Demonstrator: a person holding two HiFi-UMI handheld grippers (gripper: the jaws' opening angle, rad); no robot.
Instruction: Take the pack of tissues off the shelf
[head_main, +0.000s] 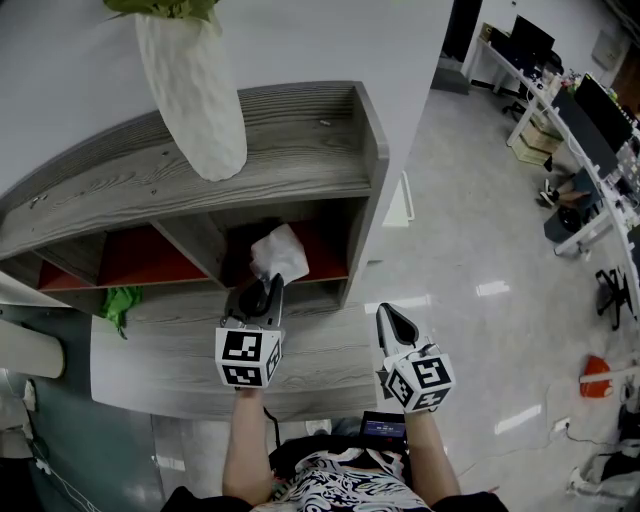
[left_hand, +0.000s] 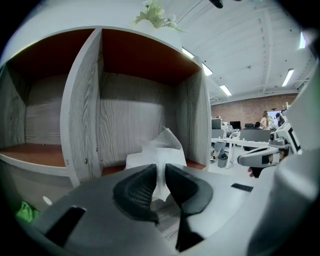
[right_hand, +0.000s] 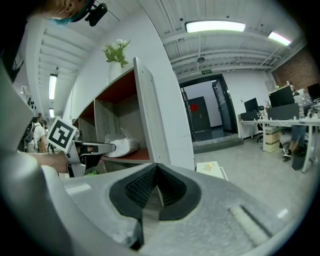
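Patterned shirt (head_main: 340, 485) and two forearms (head_main: 245, 450) fill the bottom of the head view, each forearm ending in a gripper with a marker cube.

The left gripper (head_main: 270, 290) (left_hand: 161, 167) reaches into the shelf (head_main: 200, 180) (left_hand: 80, 110). Its jaws stand narrow, and their dark pads pinch a white flap of the tissues (head_main: 278, 252) (left_hand: 160, 150) that runs down the slit between them. The rest of the pack sits straight ahead of the jaws and just above them, at the front of the right-hand compartment on its red floor. A peak of crumpled tissue rises from the top of the pack. A grey divider (left_hand: 82, 105) stands to the left of this gripper, with another red-floored compartment beyond it. Lower and further left, a green thing (head_main: 120, 302) (left_hand: 22, 212) lies on the ledge. Above the gripper and to its left, a white vase (head_main: 195, 90) stands on the shelf top.

The right gripper (head_main: 393, 318) (right_hand: 157, 167) hangs to the right of the left one, about level with it and apart from it. Its jaws are pressed together with nothing between them. The shelf's end panel (right_hand: 155, 115) rises ahead of it, slightly left. Further left of its jaws the left gripper (right_hand: 95, 147) shows at the tissues (right_hand: 120, 146). To its right lies open grey floor (right_hand: 260, 170), with desks (right_hand: 280, 122) far off.
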